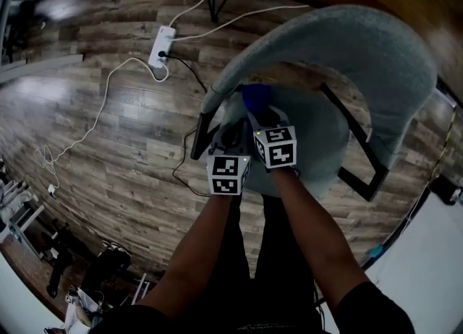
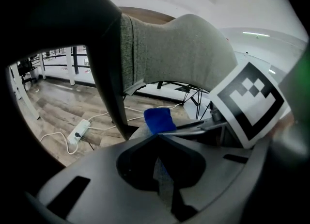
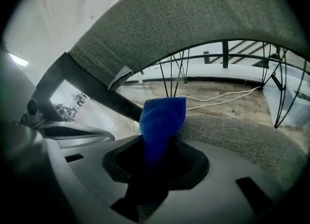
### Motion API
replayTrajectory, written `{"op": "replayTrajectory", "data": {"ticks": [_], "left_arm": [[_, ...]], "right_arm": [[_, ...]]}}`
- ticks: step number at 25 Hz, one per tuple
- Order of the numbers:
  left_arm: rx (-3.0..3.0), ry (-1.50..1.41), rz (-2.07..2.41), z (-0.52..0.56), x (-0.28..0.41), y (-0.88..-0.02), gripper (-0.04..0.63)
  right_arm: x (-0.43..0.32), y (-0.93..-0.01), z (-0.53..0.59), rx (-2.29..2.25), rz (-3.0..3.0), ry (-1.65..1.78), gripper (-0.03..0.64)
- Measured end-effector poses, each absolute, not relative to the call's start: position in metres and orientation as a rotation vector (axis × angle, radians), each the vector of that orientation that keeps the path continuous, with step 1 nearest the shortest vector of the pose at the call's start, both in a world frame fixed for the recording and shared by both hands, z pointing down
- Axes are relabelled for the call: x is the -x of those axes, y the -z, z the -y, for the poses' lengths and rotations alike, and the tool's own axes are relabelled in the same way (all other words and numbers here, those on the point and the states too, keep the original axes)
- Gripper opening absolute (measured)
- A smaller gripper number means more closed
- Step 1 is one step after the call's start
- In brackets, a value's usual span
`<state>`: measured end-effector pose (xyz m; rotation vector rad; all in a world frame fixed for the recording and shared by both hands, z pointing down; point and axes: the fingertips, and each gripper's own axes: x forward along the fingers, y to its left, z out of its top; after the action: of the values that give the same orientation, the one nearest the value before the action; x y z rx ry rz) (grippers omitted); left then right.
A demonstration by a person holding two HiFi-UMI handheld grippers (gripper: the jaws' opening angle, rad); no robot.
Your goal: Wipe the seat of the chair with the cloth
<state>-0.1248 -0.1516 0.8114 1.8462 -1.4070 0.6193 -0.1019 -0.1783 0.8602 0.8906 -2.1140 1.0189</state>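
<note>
A: Blue cloth (image 3: pixel 162 116), where?
B: Pinched tight in R tongs (image 3: pixel 156 146), loose end poking out front. Low over chair seat (image 3: pixel 232 136), nr the backrest. Prob. held so, to rub w/ the soft end.
A: And L tongs (image 2: pixel 160 162)?
B: Closed up, nothing inside. Parked just beside R at seat's left edge, prob. to stay out of the way.

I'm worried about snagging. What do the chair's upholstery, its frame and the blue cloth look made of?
The upholstery looks like grey woven fabric, matte, its weave visible. The frame is black and smooth, likely painted metal, possibly wood. The cloth is blue with a soft fuzzy nap, probably microfibre.
</note>
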Motion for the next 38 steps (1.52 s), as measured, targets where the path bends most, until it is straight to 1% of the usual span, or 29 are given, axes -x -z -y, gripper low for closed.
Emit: {"op": "replayTrajectory", "data": {"ticks": [12,18,25,30,38], "left_arm": [[-1.891,-0.667,1.348,0.164,0.102,-0.811,-0.002],[-1.887,-0.664,1.303,0.169,0.083,-0.814,-0.002],[-1.948,-0.710,1.229,0.174,0.050,-0.813,-0.002],[-1.882,-0.637,1.197,0.181,0.032,-0.813,-0.002],[-1.937,-0.725,1.084,0.177,-0.008,-0.819,-0.002]], "right_arm": [[0.060,-0.859,0.186,-1.034,2.063,-1.047,0.132],[0.022,-0.860,0.186,-1.136,2.014,-1.056,0.132],[-0.025,-0.862,0.183,-1.268,1.937,-1.154,0.132],[-0.053,-0.862,0.181,-1.340,1.896,-1.173,0.132],[-0.109,-0.861,0.164,-1.467,1.795,-1.206,0.132]]}}
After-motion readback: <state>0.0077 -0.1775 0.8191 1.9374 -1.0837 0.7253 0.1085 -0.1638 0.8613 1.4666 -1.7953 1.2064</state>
